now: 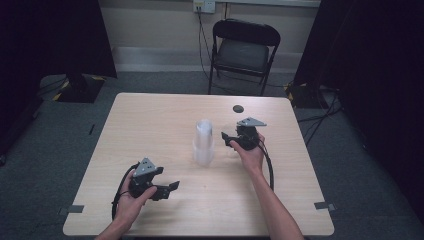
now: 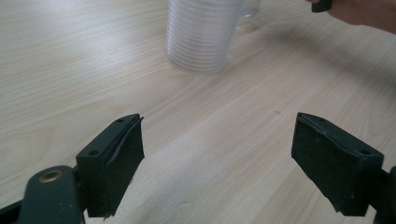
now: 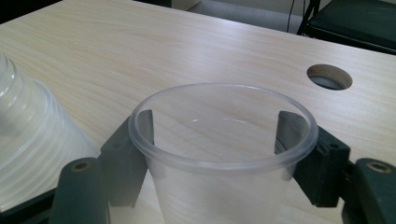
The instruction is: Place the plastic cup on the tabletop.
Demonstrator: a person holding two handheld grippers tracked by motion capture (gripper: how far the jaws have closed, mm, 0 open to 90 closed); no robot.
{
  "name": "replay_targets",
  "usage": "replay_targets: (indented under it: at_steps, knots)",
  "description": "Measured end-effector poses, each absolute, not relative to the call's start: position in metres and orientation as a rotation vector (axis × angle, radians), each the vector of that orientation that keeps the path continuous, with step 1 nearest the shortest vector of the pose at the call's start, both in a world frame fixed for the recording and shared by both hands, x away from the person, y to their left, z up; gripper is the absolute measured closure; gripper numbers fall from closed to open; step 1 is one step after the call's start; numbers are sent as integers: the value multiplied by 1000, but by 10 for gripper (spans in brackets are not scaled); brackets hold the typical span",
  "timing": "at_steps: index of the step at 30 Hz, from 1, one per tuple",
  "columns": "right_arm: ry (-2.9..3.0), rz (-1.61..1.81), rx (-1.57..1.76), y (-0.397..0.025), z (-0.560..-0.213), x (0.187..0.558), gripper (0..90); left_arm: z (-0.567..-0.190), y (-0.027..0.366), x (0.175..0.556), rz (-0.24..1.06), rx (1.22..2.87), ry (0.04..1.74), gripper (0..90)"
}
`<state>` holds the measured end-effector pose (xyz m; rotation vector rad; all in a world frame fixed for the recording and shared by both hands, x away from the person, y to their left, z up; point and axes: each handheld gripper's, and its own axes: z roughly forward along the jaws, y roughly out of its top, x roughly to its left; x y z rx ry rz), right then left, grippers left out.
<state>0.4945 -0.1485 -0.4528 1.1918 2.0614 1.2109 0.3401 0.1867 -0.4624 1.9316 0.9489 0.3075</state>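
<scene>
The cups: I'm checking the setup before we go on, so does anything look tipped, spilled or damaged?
Nothing stands out. The stack of cups stands upright, and the single clear cup sits upright between the right gripper jaws, empty. No spill shows on the table.

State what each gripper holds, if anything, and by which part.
The right gripper holds a single clear plastic cup, upright, its jaws on opposite sides of the wall just below the rim. The left gripper is open and holds nothing.

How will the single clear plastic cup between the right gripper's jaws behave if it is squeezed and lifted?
The clear plastic cup looks thin-walled, so it probably flexes under a squeeze. Being empty, it is likely very light. Its smooth glossy wall may slip in the right gripper.
</scene>
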Motion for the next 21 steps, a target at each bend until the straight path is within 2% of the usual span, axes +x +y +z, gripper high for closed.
replay_targets:
  at_steps: [14, 21]
  knots:
    - [2057, 1212, 1186, -159, -460, 478, 286, -463, 186, 341, 309, 1937, 950, 168]
    - [2040, 1230, 1194, -159, -454, 483, 281, -463, 185, 340, 306, 1940, 946, 169]
